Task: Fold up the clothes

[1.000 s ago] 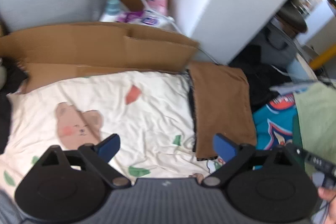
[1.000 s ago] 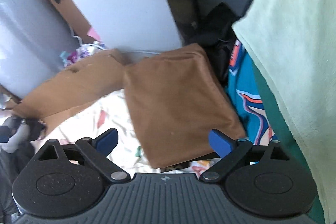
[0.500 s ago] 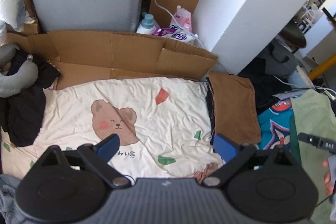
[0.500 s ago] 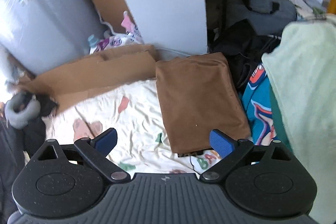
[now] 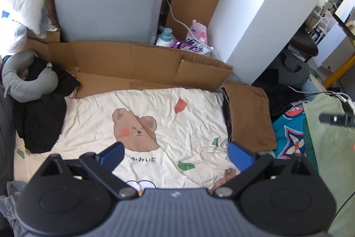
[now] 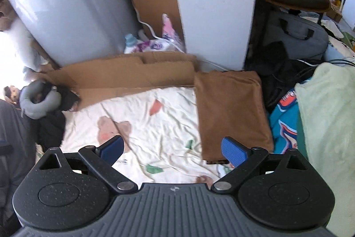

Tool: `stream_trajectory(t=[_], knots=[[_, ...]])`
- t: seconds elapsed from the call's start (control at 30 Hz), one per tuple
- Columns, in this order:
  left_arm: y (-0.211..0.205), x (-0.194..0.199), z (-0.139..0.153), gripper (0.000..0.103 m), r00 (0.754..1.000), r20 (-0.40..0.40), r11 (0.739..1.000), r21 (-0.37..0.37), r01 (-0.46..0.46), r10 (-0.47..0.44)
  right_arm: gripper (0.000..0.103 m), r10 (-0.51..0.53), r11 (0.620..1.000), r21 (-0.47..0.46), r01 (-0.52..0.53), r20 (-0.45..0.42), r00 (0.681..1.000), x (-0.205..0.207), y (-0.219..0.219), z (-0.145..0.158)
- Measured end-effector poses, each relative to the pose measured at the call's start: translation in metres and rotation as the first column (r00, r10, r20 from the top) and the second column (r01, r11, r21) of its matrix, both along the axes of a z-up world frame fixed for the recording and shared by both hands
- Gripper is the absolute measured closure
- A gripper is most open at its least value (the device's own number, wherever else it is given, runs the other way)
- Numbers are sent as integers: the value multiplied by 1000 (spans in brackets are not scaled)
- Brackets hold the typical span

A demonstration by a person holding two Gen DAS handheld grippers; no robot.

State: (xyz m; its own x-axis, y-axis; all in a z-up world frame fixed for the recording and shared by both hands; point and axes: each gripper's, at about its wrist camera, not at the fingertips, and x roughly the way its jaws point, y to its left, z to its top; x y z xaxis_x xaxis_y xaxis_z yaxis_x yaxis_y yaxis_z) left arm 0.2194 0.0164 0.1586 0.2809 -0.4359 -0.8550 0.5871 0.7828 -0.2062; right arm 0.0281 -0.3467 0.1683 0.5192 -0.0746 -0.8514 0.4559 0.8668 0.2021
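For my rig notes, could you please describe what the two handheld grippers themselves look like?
Both look alike. The left gripper and right gripper each have a ribbed dark grey body, two round black housings with triangular cut-outs, black linkage arms on silver pivot pins, and blue pads on the fingertips. A small pale mark sits on the body's top edge.

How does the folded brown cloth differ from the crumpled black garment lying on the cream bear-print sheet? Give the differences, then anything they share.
1. The folded brown cloth is a neat flat rectangle; the crumpled black garment is a loose heap.
2. The brown cloth lies at the right edge of the cream bear-print sheet; the black garment lies at the left edge.
3. A grey neck pillow rests on the black garment; nothing rests on the brown cloth.

Shared: neither open gripper touches either one.
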Motion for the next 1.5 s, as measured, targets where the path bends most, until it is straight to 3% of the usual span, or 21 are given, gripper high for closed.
stream_trajectory(t=[0.1,0.23,0.33,0.5,0.63,0.77,1.1,1.5], knots=[[10,-7,-2,2,1000,23,1000,1,-16,16,5,12,999,31,-14,49,999,10,19,18],[23,-11,-6,2,999,-3,998,-19,-52,52,5,70,997,31,-73,93,993,22,54,38],[34,-16,-7,2,997,12,997,-17,-74,75,5,100,993,45,-106,115,988,23,74,41],[53,-33,-5,1,992,67,994,-30,-106,108,5,120,990,59,-127,115,986,13,99,24],[61,-52,-7,1,991,99,996,-27,-86,88,5,76,994,75,-85,118,990,-6,102,3],[66,-66,-14,1,990,98,994,-24,-102,104,5,29,995,90,-42,139,990,-27,103,-14],[70,-92,-36,1,980,112,986,9,-169,167,5,21,1000,2,-22,157,987,-66,117,-39],[57,-118,-70,1,970,94,971,57,-231,225,5,29,999,-33,-24,163,986,-88,123,-71]])
